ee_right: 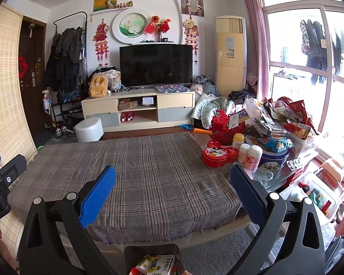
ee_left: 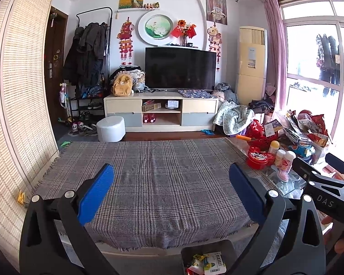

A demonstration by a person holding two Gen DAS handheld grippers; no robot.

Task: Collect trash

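You held both claws level above the near edge of the desk (ee_left: 162,183), side by side. Your left claw (ee_left: 171,178) stood wide open with nothing between its blue pads, and your right claw (ee_right: 172,180) was spread just as wide and empty too. The plaid cloth (ee_right: 135,171) over the desk lay bare, so I judged the clearing there finished or nearly so. The trash sat in the dark bin (ee_left: 206,247) on the floor just below the desk's near edge: wrappers and a small carton (ee_right: 162,263) showed inside it. That bin seemed placed close so drops stayed short. At the desk's right edge, a red tin (ee_right: 219,153), white bottles (ee_right: 250,153) and snack bags (ee_right: 295,119) crowded together, probably kept goods rather than trash.
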